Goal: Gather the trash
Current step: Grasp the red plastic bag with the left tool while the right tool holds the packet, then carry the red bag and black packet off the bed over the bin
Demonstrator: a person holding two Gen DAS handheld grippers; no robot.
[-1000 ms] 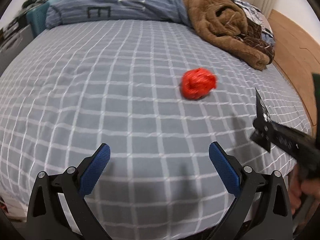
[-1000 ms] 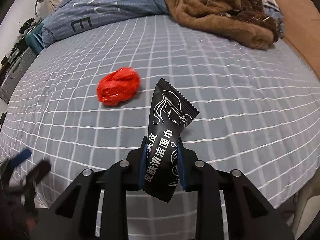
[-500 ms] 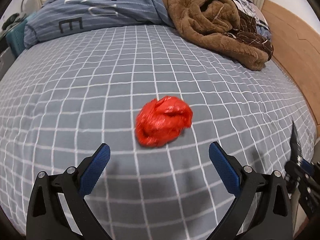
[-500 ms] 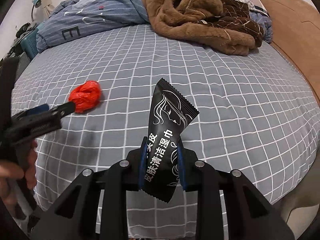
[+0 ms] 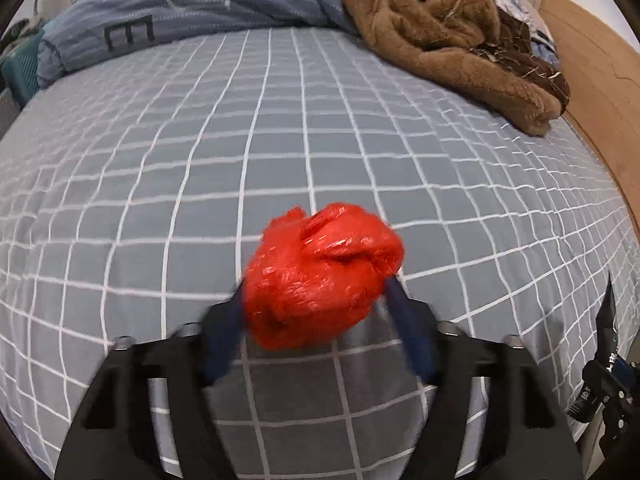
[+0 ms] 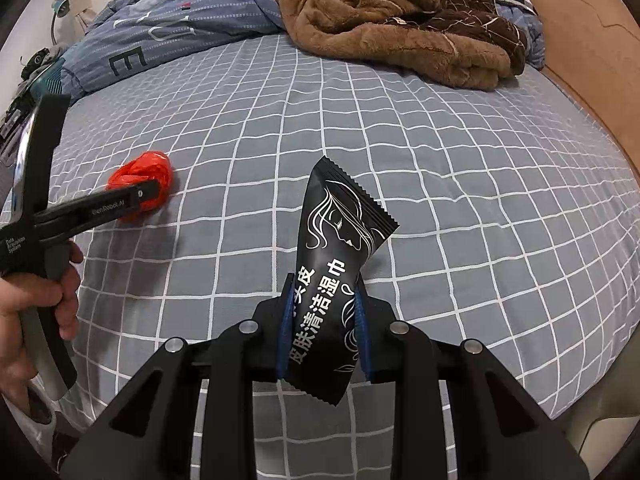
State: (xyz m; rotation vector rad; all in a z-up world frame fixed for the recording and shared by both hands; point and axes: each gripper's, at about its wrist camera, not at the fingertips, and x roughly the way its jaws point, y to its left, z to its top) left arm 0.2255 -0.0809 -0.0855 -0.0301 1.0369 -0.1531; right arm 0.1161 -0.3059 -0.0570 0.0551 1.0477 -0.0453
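Left wrist view: left tongs (image 5: 316,312) straddle the crumpled red plastic bag (image 5: 320,280), which lies on the grey checked bedsheet (image 5: 280,140) near the foot of the bed. Jaws have just been closing, bag between them; blue pads (image 5: 412,344) are motion-blurred, so firm contact on both sides cannot be confirmed and I read them as not yet clamped. A brown fleece blanket (image 5: 440,32) and a blue striped duvet (image 5: 180,12) sit well apart at the head end. Right wrist view: right tongs (image 6: 322,320) are closed on a black wet-wipe sachet (image 6: 340,280), held upright above the sheet, lower end between the pads. The left tongs appear at the left edge beside the red bag, with the person's hand (image 6: 40,296) on the handle. Judgement: step in hand is the grasp of the red bag. To do it well, finish closing with the pads centred on the bulk of the wad, not on a loose fold, and keep the tips off the sheet so no fabric is pinched. Thin film may slip; squeeze fully before lifting. Keep the sachet hand steady.
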